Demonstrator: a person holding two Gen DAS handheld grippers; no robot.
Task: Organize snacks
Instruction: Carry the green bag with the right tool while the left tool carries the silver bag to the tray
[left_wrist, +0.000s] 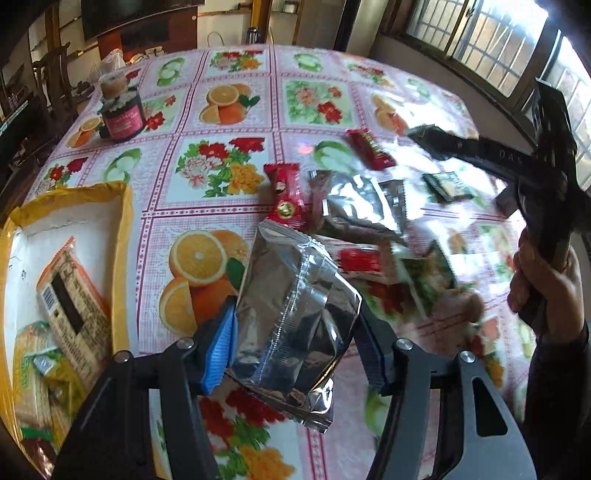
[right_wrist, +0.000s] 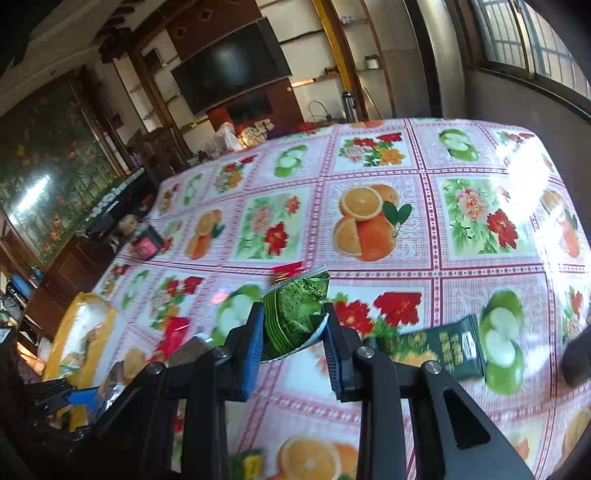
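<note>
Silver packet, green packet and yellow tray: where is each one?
Silver packet (left_wrist: 295, 325): left wrist view, middle of its crinkled foil face.
Green packet (right_wrist: 295, 317): right wrist view, its printed front between the jaws.
Yellow tray (left_wrist: 123, 258): left wrist view, its right-hand wall.

On the right claw's arm (left_wrist: 506, 157), seen from the left wrist view, the raised letters "DAS" can be made out, cut off by the frame behind them. The orange packet (left_wrist: 72, 295) in the yellow box (left_wrist: 123, 258) carries a barcode and dense print, too small to read. Print on the pink jar (left_wrist: 122, 118) and green packet (right_wrist: 439, 347) is blurred.
</note>
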